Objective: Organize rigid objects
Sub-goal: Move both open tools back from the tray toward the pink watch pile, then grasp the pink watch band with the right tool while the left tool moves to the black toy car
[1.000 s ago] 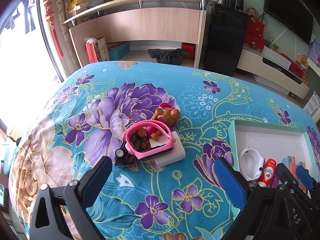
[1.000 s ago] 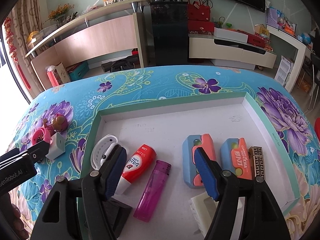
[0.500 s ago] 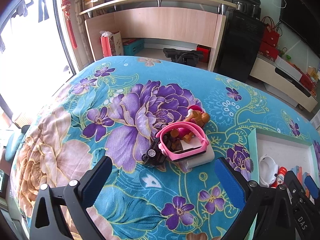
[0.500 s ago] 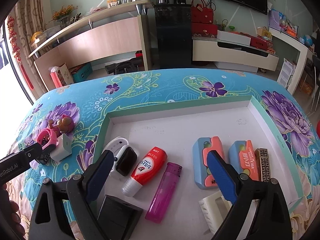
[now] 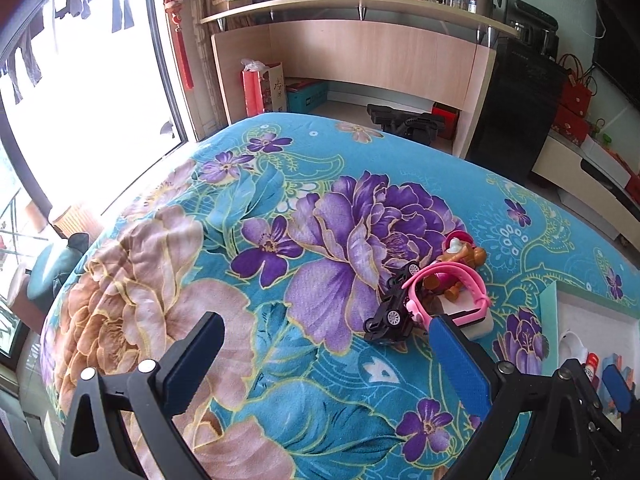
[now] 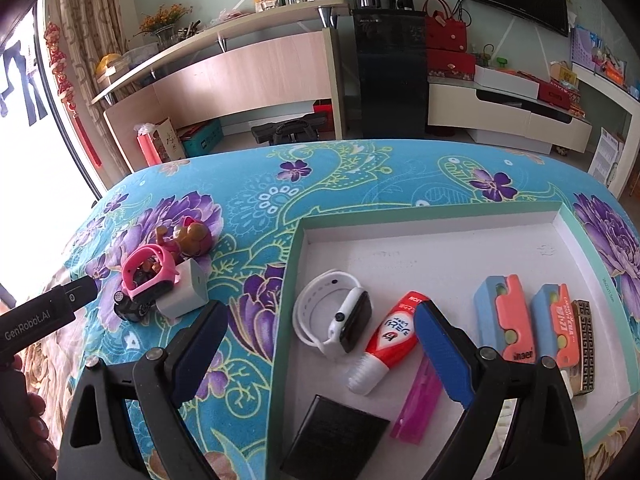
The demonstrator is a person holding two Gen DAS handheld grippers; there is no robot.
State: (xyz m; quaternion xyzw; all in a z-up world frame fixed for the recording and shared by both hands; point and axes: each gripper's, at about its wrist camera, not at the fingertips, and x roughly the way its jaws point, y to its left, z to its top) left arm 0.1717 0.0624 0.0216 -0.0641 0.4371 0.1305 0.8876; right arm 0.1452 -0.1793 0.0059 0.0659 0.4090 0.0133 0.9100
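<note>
A small pile lies on the flowered cloth: a pink watch [image 5: 448, 290] over a white charger block [image 5: 474, 326], a black toy car [image 5: 390, 318] and a brown figurine [image 5: 460, 258]. The pile also shows in the right wrist view, with the pink watch [image 6: 148, 268] on top. My left gripper [image 5: 326, 354] is open and empty, just short and left of the pile. My right gripper [image 6: 320, 340] is open and empty above the left edge of the white tray [image 6: 440, 224]. The tray holds a white smartwatch [image 6: 332, 318], a red tube [image 6: 390, 338], a pink lighter [image 6: 416, 400] and a black box [image 6: 334, 438].
Two blue-and-coral cases [image 6: 504, 320] and a patterned gold lighter [image 6: 584, 344] lie at the tray's right side. The table's far edge drops to the floor, with a wooden counter [image 6: 240, 72] and black cabinet [image 6: 390, 72] behind. A bright window is at the left.
The left gripper has swung left, so the pile now sits by its right finger. The right gripper has pulled back and left, from over the tray's contents to the tray's left edge.
</note>
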